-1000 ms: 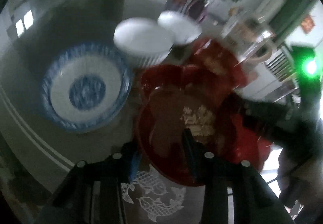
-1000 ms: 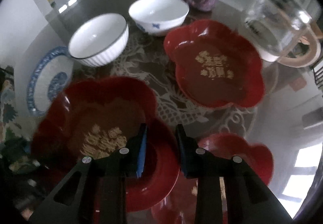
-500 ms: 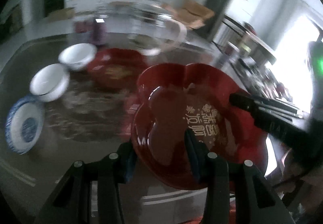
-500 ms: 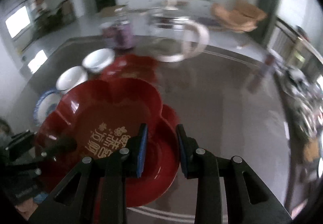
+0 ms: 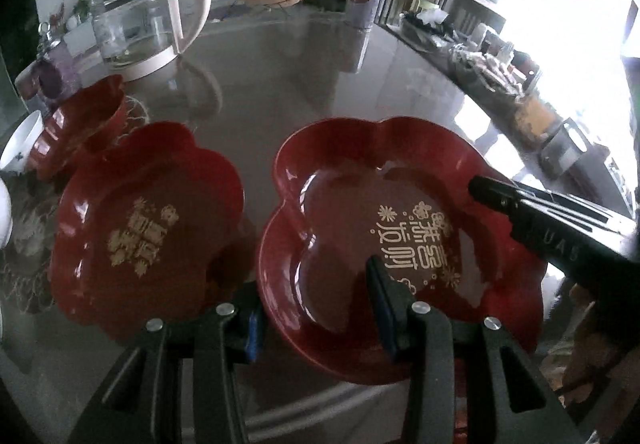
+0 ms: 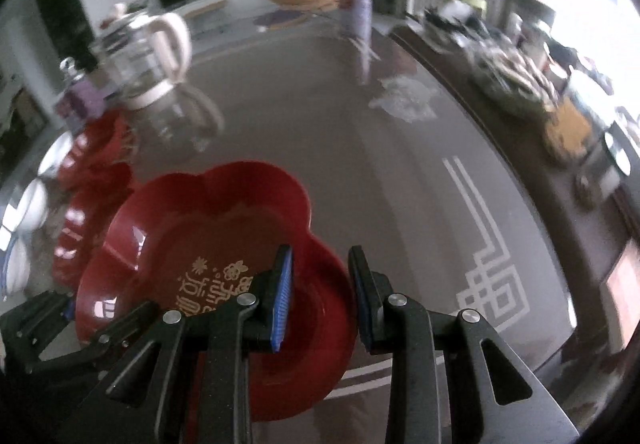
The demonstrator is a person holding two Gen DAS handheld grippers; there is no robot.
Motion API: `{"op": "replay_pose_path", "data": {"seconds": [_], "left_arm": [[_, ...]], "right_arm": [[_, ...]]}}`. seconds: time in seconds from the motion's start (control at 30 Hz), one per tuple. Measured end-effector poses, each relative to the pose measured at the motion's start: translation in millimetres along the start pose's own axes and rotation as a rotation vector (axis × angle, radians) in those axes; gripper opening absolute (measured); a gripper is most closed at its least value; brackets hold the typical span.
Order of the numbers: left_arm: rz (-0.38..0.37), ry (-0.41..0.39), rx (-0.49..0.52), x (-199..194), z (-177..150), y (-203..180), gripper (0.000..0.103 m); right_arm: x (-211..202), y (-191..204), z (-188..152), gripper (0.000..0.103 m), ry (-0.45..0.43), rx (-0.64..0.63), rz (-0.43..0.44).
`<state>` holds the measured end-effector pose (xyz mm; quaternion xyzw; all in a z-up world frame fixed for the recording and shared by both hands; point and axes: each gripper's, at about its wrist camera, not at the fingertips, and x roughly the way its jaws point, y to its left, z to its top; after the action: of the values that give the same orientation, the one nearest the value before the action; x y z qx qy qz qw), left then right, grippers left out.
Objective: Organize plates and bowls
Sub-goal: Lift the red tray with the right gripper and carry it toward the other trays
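A red flower-shaped plate (image 5: 360, 196) with gold lettering is held by both grippers. My left gripper (image 5: 316, 308) is shut on its near rim. My right gripper (image 6: 320, 296) is shut on the plate's rim (image 6: 224, 220) at the opposite side; its black finger (image 5: 520, 212) shows from the right in the left wrist view. A second red plate (image 5: 144, 220) lies on the table to the left. A third red plate (image 5: 80, 116) stands behind it. A white bowl (image 5: 20, 140) shows at the far left edge.
A glass kettle (image 5: 136, 28) with a cream handle stands at the back left beside a purple jar (image 5: 56, 64). A tall can (image 6: 356, 12) stands at the table's far side. A lace mat (image 5: 28, 228) lies under the left dishes. A cluttered counter (image 5: 500, 76) runs along the right.
Both grippers have swung right with the red plate, away from the bowls. The blue-rimmed plate has left the view and another red plate now lies beside the held one.
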<state>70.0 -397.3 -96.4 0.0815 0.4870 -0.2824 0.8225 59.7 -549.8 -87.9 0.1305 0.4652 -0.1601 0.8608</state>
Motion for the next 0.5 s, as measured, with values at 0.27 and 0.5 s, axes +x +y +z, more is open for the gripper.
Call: {"op": "replay_pose_path", "data": {"seconds": [0.27, 0.5], "left_arm": [[0.085, -0.023, -0.046, -4.1, -5.1, 57.7, 0.046], [0.112, -0.081, -0.102, -24.3, -6.4, 82.7, 0.05]], "right_arm": [[33.5, 47.1, 0.2, 0.031, 0.007, -0.049, 0.083], [20.9, 87.7, -6.5, 0.031, -0.02, -0.138, 0.13]]}}
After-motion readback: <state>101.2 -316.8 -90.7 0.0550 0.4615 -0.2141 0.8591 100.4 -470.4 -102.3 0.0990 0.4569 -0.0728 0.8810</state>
